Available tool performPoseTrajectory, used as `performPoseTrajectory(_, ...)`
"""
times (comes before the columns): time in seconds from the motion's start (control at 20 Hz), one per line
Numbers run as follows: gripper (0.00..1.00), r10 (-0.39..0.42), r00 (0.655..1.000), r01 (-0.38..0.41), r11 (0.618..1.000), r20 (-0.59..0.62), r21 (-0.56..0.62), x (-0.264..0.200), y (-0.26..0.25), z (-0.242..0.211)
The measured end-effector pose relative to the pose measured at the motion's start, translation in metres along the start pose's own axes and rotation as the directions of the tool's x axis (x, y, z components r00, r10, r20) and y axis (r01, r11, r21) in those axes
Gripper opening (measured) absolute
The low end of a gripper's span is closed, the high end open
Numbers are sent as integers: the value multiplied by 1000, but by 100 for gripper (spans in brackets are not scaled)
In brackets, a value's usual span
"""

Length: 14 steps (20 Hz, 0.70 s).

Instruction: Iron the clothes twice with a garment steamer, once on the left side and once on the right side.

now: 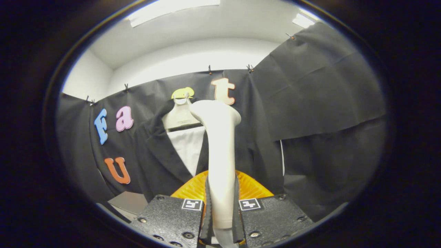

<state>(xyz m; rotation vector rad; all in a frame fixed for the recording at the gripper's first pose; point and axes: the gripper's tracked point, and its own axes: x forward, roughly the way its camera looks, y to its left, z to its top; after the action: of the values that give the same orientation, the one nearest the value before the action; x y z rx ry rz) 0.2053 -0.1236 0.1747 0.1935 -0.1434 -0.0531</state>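
Steamer stands upright between my fingers, both pressing its white handle, long axis rising away from me; its head faces the dark jacket hanging just beyond, lapel slightly to my left

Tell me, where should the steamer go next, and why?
Probably forward toward the jacket. The fingers already clamp the white steamer upright, but its head seems to sit short of the dark jacket hanging on the mannequin, so no side looks steamed yet.
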Motion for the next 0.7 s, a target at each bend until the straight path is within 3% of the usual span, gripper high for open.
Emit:
performPoseTrajectory(0.25, 26, -17, 999, 17, 1000, -28, -10, 46, -18, -1)
performPoseTrajectory(0.7, 26, -13, 996, 7, 997, -88, -71, 52, -20, -41)
